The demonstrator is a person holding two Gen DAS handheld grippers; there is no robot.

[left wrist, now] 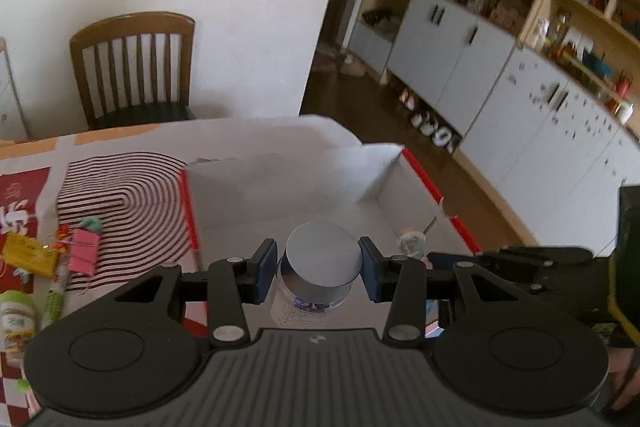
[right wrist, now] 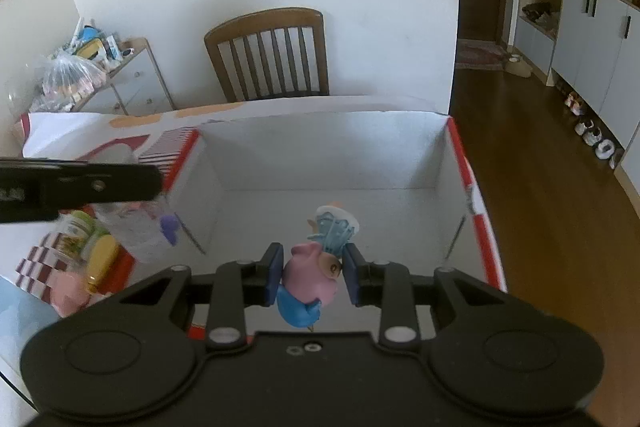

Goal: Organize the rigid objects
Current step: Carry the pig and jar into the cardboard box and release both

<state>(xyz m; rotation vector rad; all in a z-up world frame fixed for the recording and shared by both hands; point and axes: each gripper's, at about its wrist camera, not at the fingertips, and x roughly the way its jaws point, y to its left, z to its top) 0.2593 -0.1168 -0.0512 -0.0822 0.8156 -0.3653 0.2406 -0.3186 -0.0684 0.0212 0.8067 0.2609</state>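
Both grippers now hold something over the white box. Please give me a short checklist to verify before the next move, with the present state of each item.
1. Left gripper grips the silver-lidded jar: ok, pads sit against both sides.
2. Right gripper grips the pig figurine: ok, pads press its body.
3. White box has free floor for both items: ok, the visible inside is bare.
4. Both items are above the box opening: ok, box walls show behind each.
5. The two grippers are clear of each other: cannot tell, they are close side by side.
6. Jar lid screwed tight: cannot tell.
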